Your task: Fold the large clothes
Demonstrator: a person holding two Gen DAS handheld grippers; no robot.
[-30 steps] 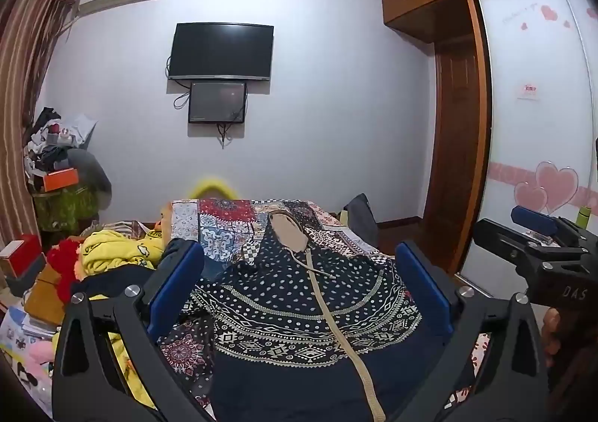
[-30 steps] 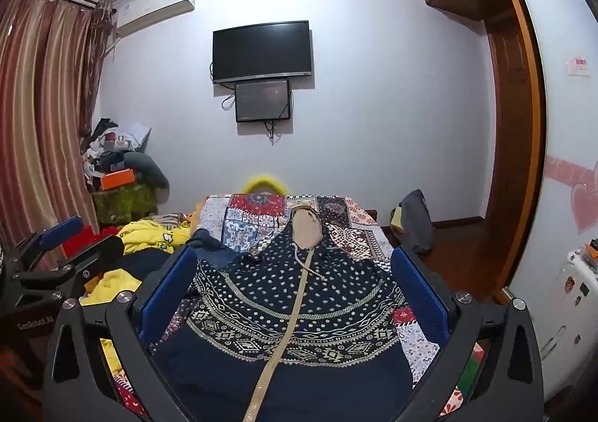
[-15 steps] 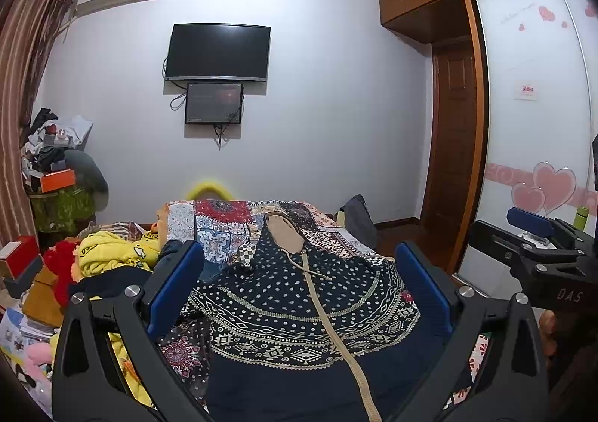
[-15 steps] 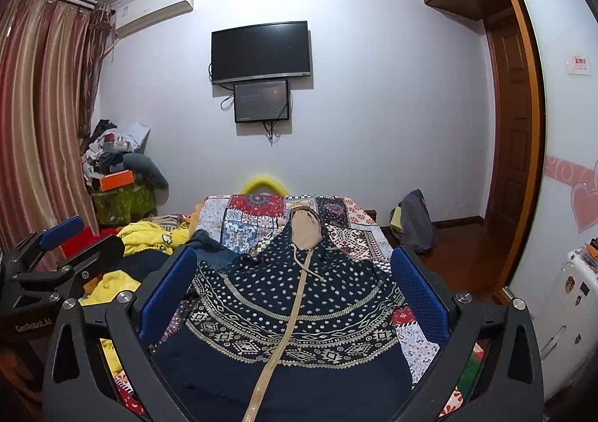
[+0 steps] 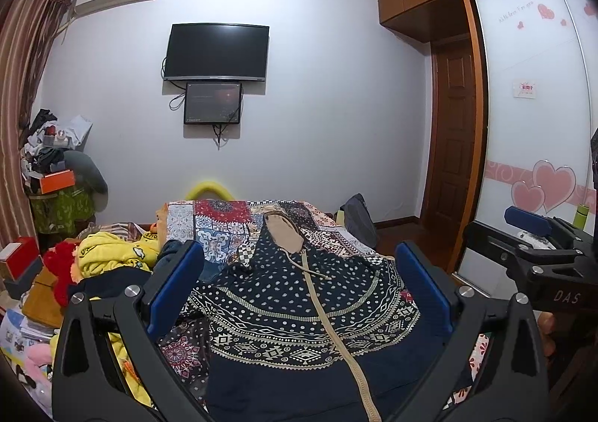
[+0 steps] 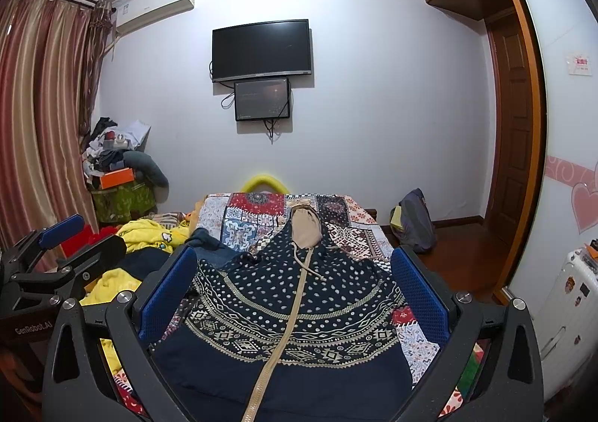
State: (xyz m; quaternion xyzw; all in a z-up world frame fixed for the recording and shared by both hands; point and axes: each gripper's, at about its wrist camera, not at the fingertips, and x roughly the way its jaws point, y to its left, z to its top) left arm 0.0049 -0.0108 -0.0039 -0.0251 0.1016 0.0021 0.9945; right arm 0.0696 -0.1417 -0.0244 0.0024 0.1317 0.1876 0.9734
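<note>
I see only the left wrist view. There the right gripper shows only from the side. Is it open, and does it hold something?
Observer: In the right wrist view the right gripper is wide open and holds nothing. The dark hoodie lies flat on the bed below it.
Operator: Does my left gripper touch the hoodie?
Observer: No. Seen from the right, the left gripper hangs apart from the hoodie, on the side of the yellow clothes.
Operator: What stands right of the bed?
Observer: A white suitcase with stickers on it.
</note>
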